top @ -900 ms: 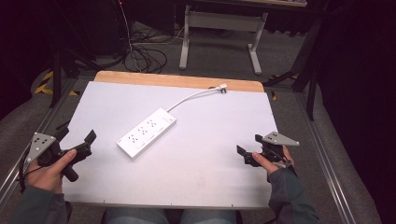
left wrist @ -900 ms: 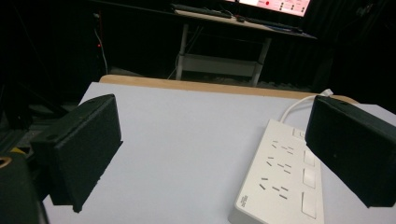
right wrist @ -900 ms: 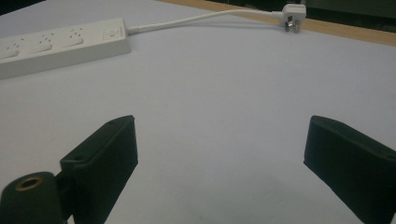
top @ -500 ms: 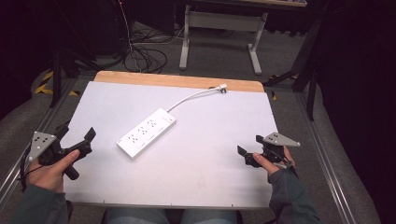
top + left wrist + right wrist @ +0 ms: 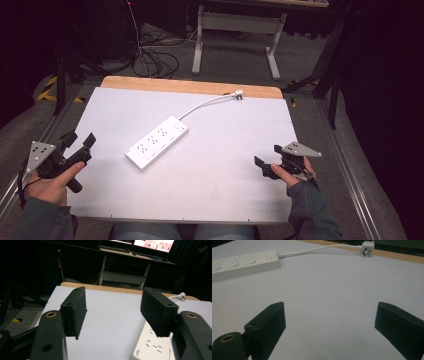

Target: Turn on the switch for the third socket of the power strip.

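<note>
1. Left gripper [image 5: 80, 145] held low at the near left edge of the table [image 5: 225, 195], jaws standing apart with nothing between them; parked off to the side, likely to leave the middle free.
2. Right gripper [image 5: 266, 159] down at the near right side, jaws spread wide and empty, bare white surface showing through the gap in the right gripper view; resting there, probably ready for a reach inward.
3. Power strip [image 5: 157, 142] lying flat and diagonal, ahead of both tools and well apart from each; seen from the left gripper, off beyond and to the right of its right jaw [image 5: 152, 345]; seen from the right gripper, far ahead and to the left [image 5: 244, 263].
4. White cable [image 5: 205, 103] curving away from the strip's far end, plug [image 5: 238, 94] resting at the wooden far edge, farthest from both grippers and unplugged; in the right gripper view, up ahead and right of centre [image 5: 367, 246].
5. Both tools angled inward toward the strip: looks like a two-sided approach being lined up, nothing touched yet.
</note>
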A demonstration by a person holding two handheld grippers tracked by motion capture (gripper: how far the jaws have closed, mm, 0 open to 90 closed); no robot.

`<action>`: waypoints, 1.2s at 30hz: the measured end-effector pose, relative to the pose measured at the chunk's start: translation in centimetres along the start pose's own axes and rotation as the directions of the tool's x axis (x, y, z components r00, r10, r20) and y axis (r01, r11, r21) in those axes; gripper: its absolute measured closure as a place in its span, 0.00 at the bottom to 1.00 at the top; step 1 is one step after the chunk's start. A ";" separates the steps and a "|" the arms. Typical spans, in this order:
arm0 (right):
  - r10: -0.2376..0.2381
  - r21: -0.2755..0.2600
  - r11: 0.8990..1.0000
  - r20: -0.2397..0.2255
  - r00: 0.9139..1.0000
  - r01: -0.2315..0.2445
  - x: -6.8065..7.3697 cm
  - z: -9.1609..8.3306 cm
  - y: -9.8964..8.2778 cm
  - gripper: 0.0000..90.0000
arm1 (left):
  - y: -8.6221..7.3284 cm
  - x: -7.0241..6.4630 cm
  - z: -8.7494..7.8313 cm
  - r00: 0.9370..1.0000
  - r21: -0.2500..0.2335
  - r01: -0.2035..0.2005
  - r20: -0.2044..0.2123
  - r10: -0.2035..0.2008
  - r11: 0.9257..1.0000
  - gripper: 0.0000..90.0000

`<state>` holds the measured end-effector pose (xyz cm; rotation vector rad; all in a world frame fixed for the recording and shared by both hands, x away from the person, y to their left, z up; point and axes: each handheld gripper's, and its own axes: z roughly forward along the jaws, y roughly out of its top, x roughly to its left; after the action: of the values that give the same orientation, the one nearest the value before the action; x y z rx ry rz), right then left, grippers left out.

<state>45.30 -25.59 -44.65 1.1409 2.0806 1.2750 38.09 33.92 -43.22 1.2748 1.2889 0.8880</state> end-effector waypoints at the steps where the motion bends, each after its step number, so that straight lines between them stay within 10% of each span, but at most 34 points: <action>1: 0.000 0.000 1.000 0.000 1.000 0.000 0.0 0.0 0.0 0.11 | 0.0 0.0 0.0 1.000 -0.001 0.010 -0.001 -0.010 1.000 0.46; 28: -0.002 -0.001 1.000 0.003 1.000 0.002 -0.1 -0.1 -0.1 0.12 | 0.2 0.7 -0.2 0.999 0.028 0.025 0.034 -0.026 0.999 1.00; 36: 0.000 -0.001 1.000 0.003 1.000 0.000 -0.1 -0.2 -0.1 0.12 | 0.4 0.7 -0.1 0.998 0.042 -0.011 0.054 0.009 0.999 1.00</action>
<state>45.17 -25.78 -44.67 1.1415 2.0778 1.2728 38.18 34.65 -42.98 1.3310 1.2656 0.8315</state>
